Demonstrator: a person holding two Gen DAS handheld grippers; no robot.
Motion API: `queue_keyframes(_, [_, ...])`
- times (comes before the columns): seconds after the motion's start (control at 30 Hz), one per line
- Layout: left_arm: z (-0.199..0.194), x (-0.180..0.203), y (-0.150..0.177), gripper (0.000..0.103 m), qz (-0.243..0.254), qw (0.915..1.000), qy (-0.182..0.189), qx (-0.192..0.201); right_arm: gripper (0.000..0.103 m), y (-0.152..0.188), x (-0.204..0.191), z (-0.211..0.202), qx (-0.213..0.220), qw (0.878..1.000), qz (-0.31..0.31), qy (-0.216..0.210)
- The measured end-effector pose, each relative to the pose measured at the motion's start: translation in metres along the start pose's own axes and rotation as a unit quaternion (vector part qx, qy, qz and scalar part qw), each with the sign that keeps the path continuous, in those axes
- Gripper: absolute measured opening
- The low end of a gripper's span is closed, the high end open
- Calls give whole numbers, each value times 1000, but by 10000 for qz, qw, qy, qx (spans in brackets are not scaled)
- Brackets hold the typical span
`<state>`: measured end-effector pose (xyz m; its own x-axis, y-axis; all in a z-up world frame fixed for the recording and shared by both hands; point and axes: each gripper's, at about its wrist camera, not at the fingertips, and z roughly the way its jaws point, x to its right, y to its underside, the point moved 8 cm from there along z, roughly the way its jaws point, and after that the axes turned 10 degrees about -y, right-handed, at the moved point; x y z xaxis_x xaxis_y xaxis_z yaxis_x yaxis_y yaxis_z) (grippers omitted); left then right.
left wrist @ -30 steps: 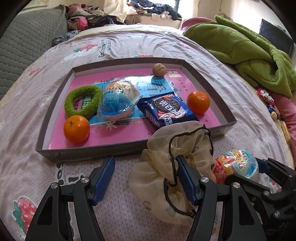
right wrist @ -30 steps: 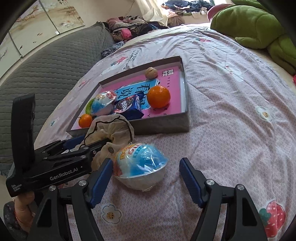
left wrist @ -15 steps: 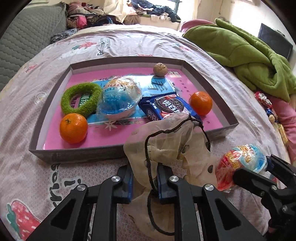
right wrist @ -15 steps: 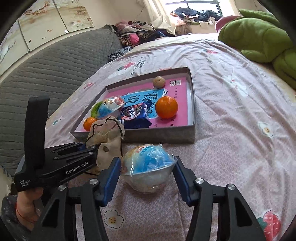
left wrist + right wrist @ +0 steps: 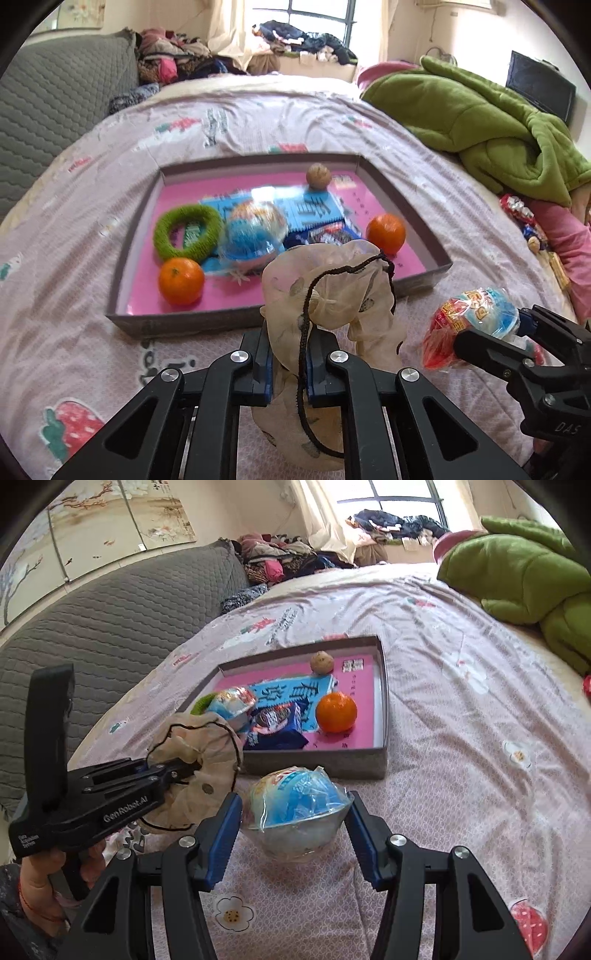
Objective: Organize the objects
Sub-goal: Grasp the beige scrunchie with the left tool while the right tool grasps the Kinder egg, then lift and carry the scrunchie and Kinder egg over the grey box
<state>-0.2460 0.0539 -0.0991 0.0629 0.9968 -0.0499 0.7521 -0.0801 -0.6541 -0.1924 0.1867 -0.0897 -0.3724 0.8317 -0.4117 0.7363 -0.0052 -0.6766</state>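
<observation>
Strawberry-print bedspread (image 5: 92, 229), green blanket (image 5: 491, 122) alongside.

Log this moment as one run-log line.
left gripper: shut on mesh pouch | right gripper: shut on wrapped toy egg | tray: ahead

I count two oranges in the box, one at the near left (image 5: 181, 280) and one at the right (image 5: 386, 233). There are two wrapped toy eggs: one in the box (image 5: 253, 236), one between my right tool's fingers (image 5: 298, 805). Then one green ring (image 5: 188, 232), one walnut (image 5: 318, 176), one cookie packet (image 5: 276, 726), one mesh drawstring bag (image 5: 328, 291), and one box (image 5: 184, 320).
</observation>
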Motion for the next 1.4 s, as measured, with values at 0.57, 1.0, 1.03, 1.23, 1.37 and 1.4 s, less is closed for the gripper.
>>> queue_keyframes(0.57, [-60,-20,-37,12,23,9979,-261,598,56,-47,-42,-44,687,9951,-697,105])
queue_keyframes(1.0, [-59,-38,-63,12,-33,9961,-462,751,56,-94,-49,-43,892,9908,-1003,191])
queue_keyframes(1.03, [-56,-39,-65,12,-32,9961,-474,750,56,-97,-48,-42,906,9905,-1009,207])
queue_keyframes(1.23, [-34,-52,-78,12,-125,9960,-575,667,56,-118,-42,-23,894,9895,-1097,290])
queue_keyframes(1.37, [-17,-59,-84,12,-193,9959,-643,613,56,-129,-34,-6,840,9893,-1150,325])
queue_keyframes(1.4, [-12,-61,-85,12,-209,9959,-656,592,56,-131,-32,-2,838,9891,-1160,351])
